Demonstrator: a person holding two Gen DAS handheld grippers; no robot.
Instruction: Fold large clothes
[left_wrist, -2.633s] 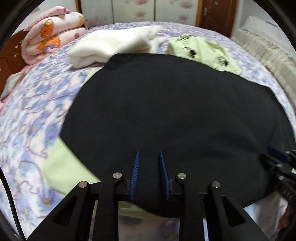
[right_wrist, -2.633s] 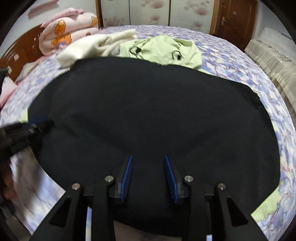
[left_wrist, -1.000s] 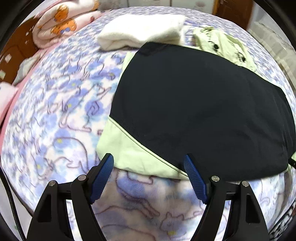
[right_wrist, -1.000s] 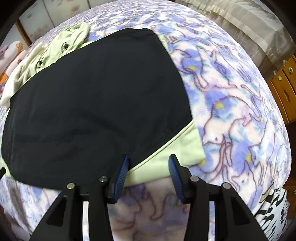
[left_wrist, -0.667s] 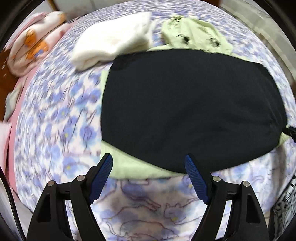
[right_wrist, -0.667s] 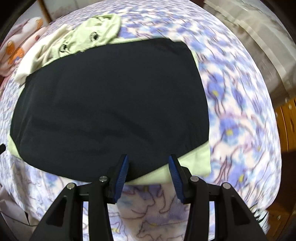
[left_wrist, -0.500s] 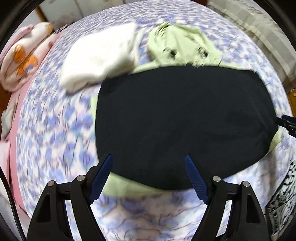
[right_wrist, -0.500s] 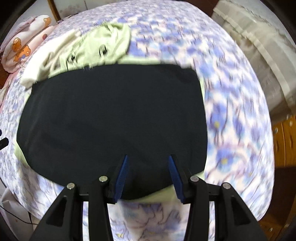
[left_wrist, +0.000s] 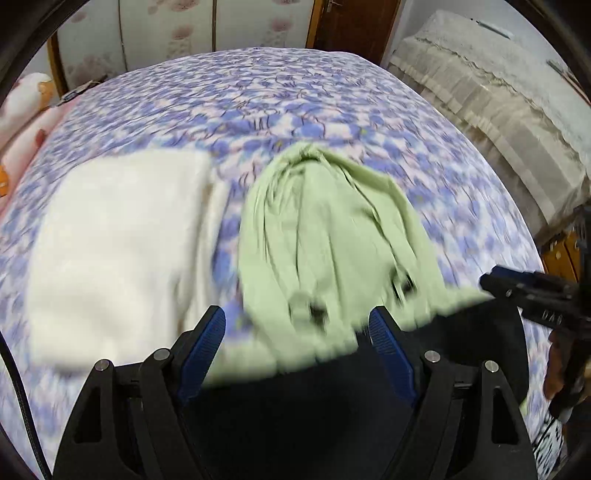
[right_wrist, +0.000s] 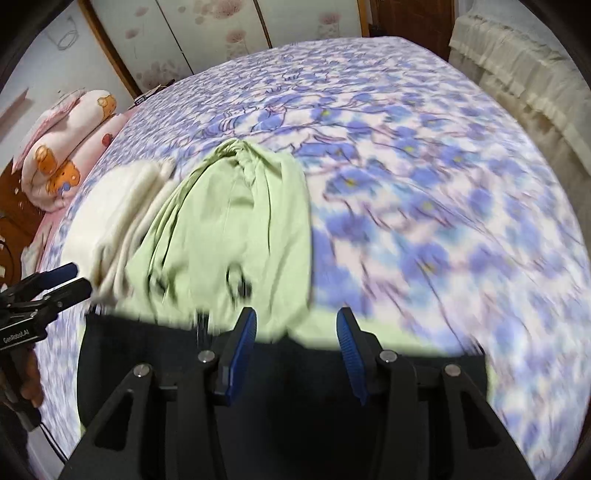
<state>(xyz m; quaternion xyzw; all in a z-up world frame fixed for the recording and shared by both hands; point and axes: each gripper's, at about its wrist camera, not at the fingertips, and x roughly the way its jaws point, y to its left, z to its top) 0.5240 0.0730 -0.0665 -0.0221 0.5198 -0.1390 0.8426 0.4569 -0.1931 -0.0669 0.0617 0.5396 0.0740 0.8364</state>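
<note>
Left tongs (left_wrist: 297, 349) gaping wide, right tongs (right_wrist: 297, 347) half-open; both empty above black-and-green garment (left_wrist: 325, 236).

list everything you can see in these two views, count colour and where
black garment: 1, black with pale green edging, spread on the near part of the bed, under both grippers
green hood: 1, pale green, bunched at the garment's far edge
white folded cloth: 1, cream, on the bed left of the hood
bedspread: 1, white with blue flowers, covers the bed
pink bedding: 1 roll, pink with orange bears, far left
beige cover: 1, beige, right of the bed
wardrobe doors: pale floral panels, behind the bed
left gripper: 1, black with blue fingers, open wide, holding nothing
right gripper: 1, black with blue fingers, open, holding nothing
</note>
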